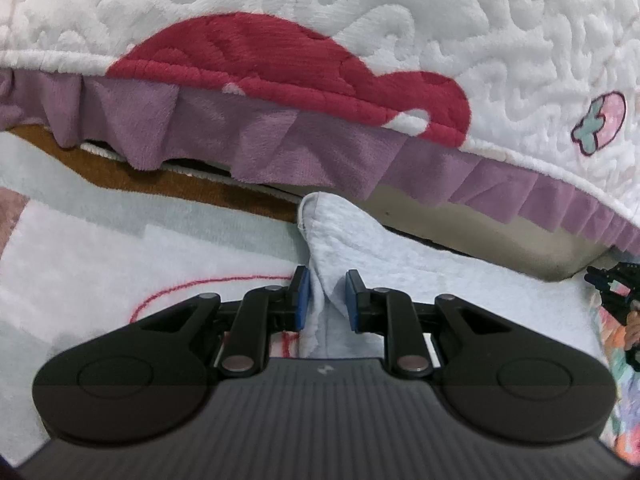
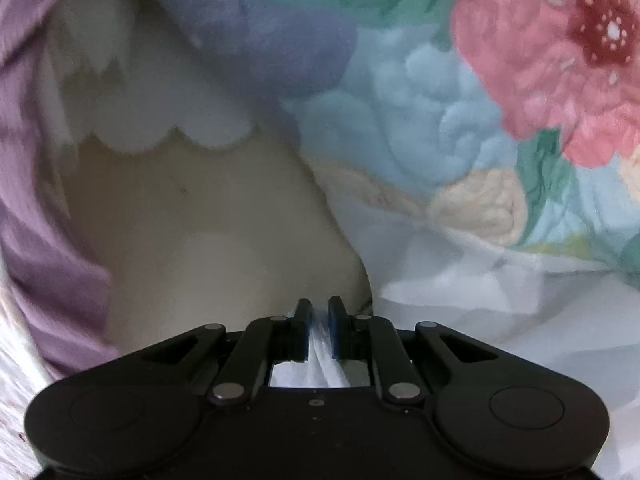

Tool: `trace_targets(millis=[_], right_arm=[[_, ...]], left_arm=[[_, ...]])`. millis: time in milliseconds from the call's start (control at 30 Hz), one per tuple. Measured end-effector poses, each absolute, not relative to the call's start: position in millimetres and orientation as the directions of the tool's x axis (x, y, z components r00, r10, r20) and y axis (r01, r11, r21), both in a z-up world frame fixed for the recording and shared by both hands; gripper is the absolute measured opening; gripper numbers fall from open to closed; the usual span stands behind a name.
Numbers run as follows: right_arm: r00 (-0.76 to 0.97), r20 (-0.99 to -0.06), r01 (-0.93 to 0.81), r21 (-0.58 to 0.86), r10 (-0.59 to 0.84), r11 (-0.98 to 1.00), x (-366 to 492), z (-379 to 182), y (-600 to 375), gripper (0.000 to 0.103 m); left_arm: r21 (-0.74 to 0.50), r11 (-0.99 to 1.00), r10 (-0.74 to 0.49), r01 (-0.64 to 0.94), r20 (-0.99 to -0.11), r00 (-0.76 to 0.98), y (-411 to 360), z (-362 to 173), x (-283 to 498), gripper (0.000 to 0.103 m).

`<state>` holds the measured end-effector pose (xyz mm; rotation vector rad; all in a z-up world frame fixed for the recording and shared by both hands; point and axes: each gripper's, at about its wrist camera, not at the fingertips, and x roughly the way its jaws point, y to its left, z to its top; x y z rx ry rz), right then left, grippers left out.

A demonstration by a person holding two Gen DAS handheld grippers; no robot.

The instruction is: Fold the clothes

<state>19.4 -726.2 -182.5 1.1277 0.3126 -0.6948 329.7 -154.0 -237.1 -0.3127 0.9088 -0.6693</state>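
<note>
The pale blue garment (image 1: 344, 240) lies on the bed, bunched into a ridge. The left gripper (image 1: 327, 296) pinches that ridge between its blue pads. The right gripper (image 2: 319, 328) squeezes a thin white-blue fold (image 2: 326, 364) of cloth. Behind sit a white quilt (image 1: 440, 20) with a purple frill (image 1: 280, 136) and a flowery blanket (image 2: 480, 100).

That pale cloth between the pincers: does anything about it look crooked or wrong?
Nothing looks damaged. The pale grey garment is bunched into a ridge where the left gripper pinches it, and the right gripper pinches gathered white folds. That bunching comes with gripping cloth.
</note>
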Motion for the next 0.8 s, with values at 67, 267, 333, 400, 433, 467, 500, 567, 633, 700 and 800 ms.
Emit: trace_targets(millis=[67, 267, 333, 400, 433, 467, 500, 567, 633, 700, 800], right_arm=[[0.727, -0.584, 0.681, 0.684, -0.361, 0.262, 18, -177, -728, 0.015], [0.714, -0.629, 0.697, 0.602, -0.306, 0.39, 17, -176, -709, 0.034], [0.728, -0.632, 0.676, 0.6, -0.265, 0.428, 17, -183, -696, 0.039], [0.708, -0.662, 0.691, 0.575, -0.247, 0.438, 21, -192, -685, 0.039], [0.695, -0.678, 0.7, 0.562, -0.239, 0.442, 23, -197, -680, 0.039], [0.682, -0.694, 0.708, 0.548, -0.231, 0.446, 25, -202, -675, 0.039], [0.669, -0.709, 0.716, 0.534, -0.223, 0.45, 27, -207, -670, 0.039], [0.656, -0.713, 0.728, 0.509, -0.248, 0.46, 29, -212, -662, 0.039], [0.655, -0.705, 0.729, 0.497, -0.271, 0.47, 33, -213, -657, 0.039], [0.652, -0.699, 0.731, 0.478, -0.294, 0.487, 40, -213, -654, 0.039], [0.649, -0.682, 0.731, 0.434, -0.338, 0.527, 57, -214, -646, 0.008]], left_arm=[[-0.508, 0.759, -0.651, 0.408, -0.623, 0.434, -155, -237, 330, 0.02], [-0.418, 0.794, -0.601, 0.442, -0.646, 0.47, -180, -233, 330, 0.02], [-0.4, 0.811, -0.579, 0.427, -0.652, 0.489, -186, -236, 332, 0.021], [-0.381, 0.832, -0.551, 0.404, -0.659, 0.512, -173, -233, 333, 0.027], [-0.377, 0.837, -0.543, 0.395, -0.66, 0.519, -168, -232, 334, 0.029], [-0.382, 0.836, -0.545, 0.393, -0.66, 0.518, -168, -232, 335, 0.033], [-0.387, 0.833, -0.55, 0.396, -0.66, 0.512, -168, -232, 337, 0.035], [-0.388, 0.824, -0.562, 0.413, -0.656, 0.505, -172, -232, 341, 0.042], [-0.386, 0.814, -0.574, 0.433, -0.65, 0.499, -178, -233, 346, 0.053], [-0.348, 0.814, -0.566, 0.466, -0.656, 0.499, -188, -229, 347, 0.051], [-0.272, 0.812, -0.545, 0.517, -0.671, 0.503, -204, -221, 347, 0.005]])
